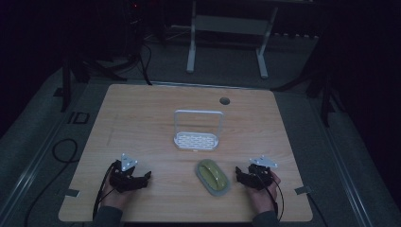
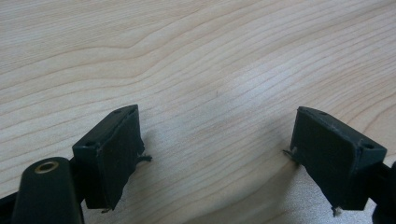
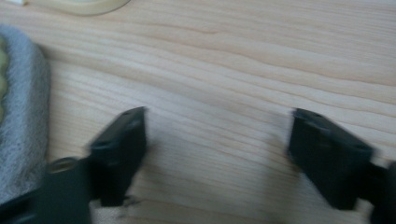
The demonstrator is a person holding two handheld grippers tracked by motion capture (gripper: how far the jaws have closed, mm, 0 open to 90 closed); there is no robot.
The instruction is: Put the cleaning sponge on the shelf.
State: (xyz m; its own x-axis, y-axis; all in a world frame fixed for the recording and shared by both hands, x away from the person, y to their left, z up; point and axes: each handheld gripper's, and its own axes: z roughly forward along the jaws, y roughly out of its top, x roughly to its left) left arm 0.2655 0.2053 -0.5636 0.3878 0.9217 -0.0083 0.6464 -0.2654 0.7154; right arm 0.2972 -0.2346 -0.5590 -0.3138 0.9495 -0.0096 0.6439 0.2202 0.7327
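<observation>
Nothing moved yet. Yellow-green sponge [image 1: 213, 176] lies near-centre on bench [image 1: 142, 123], just left of right gripper [image 1: 242, 176]; white rack [image 1: 197, 131] beyond. Both grippers, left gripper [image 1: 142, 178] included, spread wide, empty.

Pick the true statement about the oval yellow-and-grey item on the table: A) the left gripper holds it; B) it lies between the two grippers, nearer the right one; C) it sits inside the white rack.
B: the oval item lies on the table beside the right gripper, with the white rack behind it.

High overhead view; two close tool views, sharing the wooden table [image 1: 142, 113]
</observation>
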